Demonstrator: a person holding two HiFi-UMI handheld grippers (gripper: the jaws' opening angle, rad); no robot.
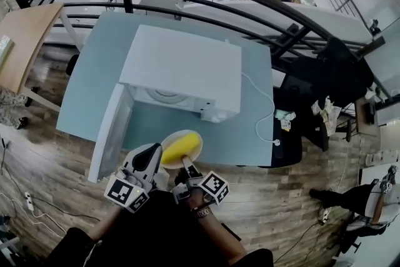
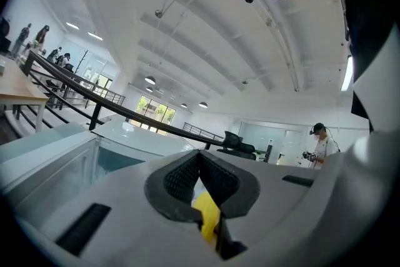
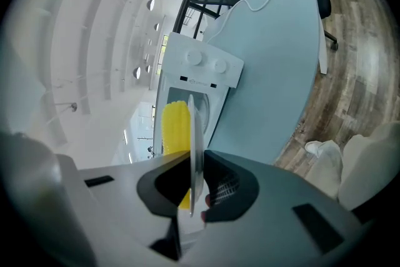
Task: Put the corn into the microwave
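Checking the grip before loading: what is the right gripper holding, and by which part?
The right gripper pinches the plate by its rim, seen edge-on between the jaws; the corn lies on the plate.

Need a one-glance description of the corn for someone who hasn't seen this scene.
Find the white microwave on the pale blue table, its door swung open. Just in front of it, over the table's near edge, a round pale plate is held up. The corn lies on that plate, and it is the only bright yellow thing among white, blue and grey.

Microwave [image 1: 181, 69] mouth gapes unblocked; its open door [image 1: 109, 134] (swung left) walls that side.
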